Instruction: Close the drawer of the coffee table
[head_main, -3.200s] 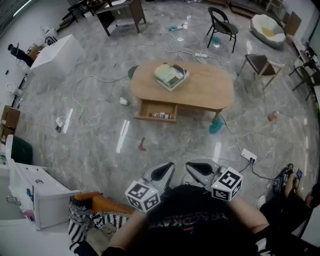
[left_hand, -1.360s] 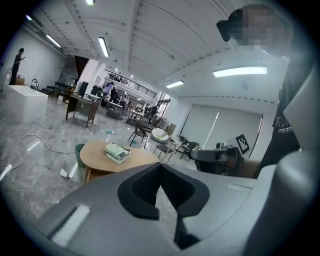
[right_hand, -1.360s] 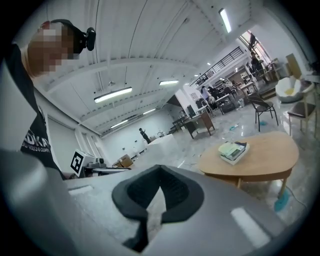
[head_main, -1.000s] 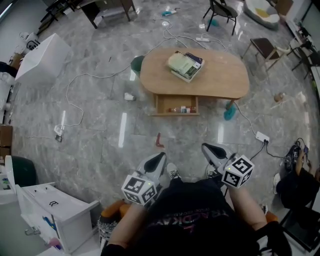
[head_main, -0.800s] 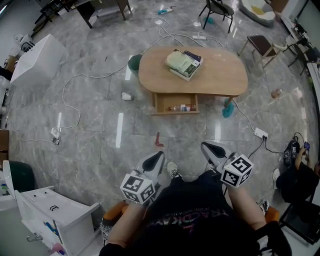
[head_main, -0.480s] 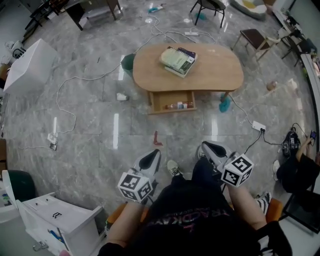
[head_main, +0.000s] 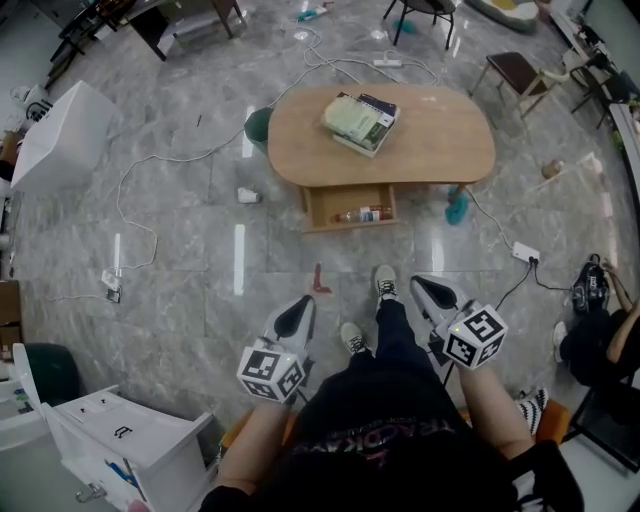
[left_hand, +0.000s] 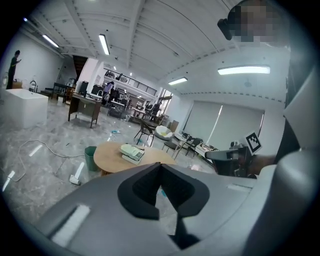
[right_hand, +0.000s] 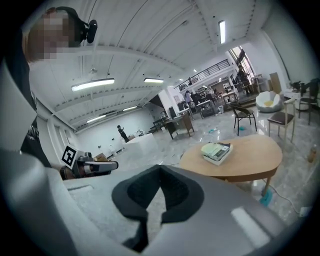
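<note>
The oval wooden coffee table (head_main: 440, 140) stands ahead of me on the grey floor, with a stack of books (head_main: 361, 117) on top. Its drawer (head_main: 350, 208) is pulled out toward me and holds a few small items. My left gripper (head_main: 293, 316) and right gripper (head_main: 428, 290) are held low in front of my body, well short of the table, both shut and empty. In the left gripper view the jaws (left_hand: 160, 165) meet, with the table (left_hand: 107, 156) beyond. The right gripper view shows shut jaws (right_hand: 160, 168) and the table (right_hand: 245, 157) to the right.
Cables trail over the floor around a power strip (head_main: 526, 252). A teal bin (head_main: 258, 125) stands left of the table and a teal object (head_main: 457, 208) by its right leg. A small red thing (head_main: 319, 280) lies before the drawer. A white cabinet (head_main: 120, 445) is near left, chairs (head_main: 515, 70) far right.
I have stepped toward the table: one foot now shows ahead between the grippers. Both grippers have sunk a little and stay shut. The drawer is still pulled out.
</note>
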